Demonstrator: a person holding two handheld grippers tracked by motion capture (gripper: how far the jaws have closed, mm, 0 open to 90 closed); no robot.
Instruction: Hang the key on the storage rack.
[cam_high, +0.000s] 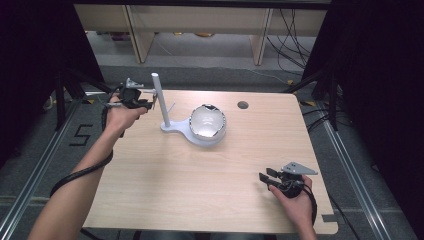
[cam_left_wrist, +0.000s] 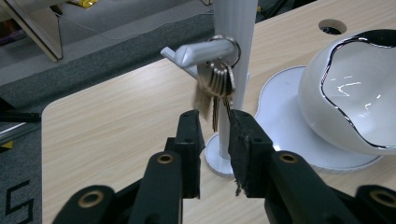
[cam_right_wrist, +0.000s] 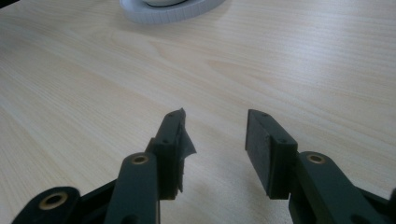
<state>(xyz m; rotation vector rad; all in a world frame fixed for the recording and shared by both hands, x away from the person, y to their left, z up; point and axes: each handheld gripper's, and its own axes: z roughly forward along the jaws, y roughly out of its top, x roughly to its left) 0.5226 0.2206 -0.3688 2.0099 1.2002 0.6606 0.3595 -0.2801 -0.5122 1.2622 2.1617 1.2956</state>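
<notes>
Two grippers work the wooden table (cam_high: 200, 190): the left gripper (cam_left_wrist: 215, 122), at ten o'clock, has its jaws slightly parted around the tips of a bunch of keys (cam_left_wrist: 215, 84) hanging from the peg of a white stand (cam_high: 162, 102). Just right of the post, on the stand's base, sits a glossy white bowl (cam_high: 207, 121). At four o'clock the right gripper (cam_right_wrist: 215, 140) hovers low over bare wood, jaws spread wide, holding nothing.

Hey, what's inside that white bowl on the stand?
The white bowl looks empty: its visible glossy inner wall carries reflections only. Its near wall hides the bottom in the left gripper view, so something small could lie there.
</notes>
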